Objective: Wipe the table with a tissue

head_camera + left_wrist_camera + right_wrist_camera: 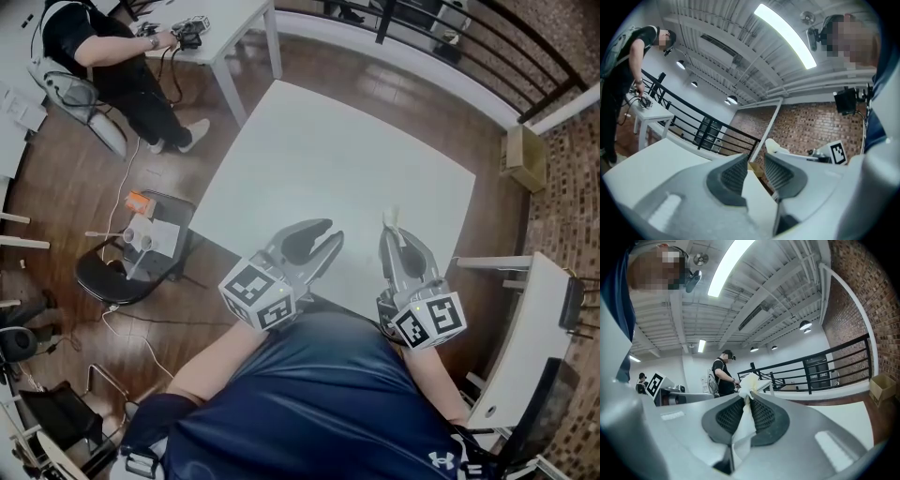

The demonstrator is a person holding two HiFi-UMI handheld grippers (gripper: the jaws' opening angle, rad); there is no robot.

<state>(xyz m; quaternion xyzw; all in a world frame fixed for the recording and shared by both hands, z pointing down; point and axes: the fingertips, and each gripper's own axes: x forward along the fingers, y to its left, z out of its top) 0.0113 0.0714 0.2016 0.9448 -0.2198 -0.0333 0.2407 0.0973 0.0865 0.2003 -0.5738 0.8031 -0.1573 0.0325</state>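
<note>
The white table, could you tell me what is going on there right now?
A person holds a tool in each hand over the near edge of the white table. The right tool is shut on a tissue. The left tool is open and empty. The tissue does not appear to touch the table yet.

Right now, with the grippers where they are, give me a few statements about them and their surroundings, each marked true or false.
1. The right gripper is shut on a tissue. True.
2. The left gripper grips a tissue too. False: its jaws stand apart with nothing between them.
3. The cardboard box sits on the white table. False: it is off the table, by the railing.
4. A person is at a second, smaller table. True.
</note>
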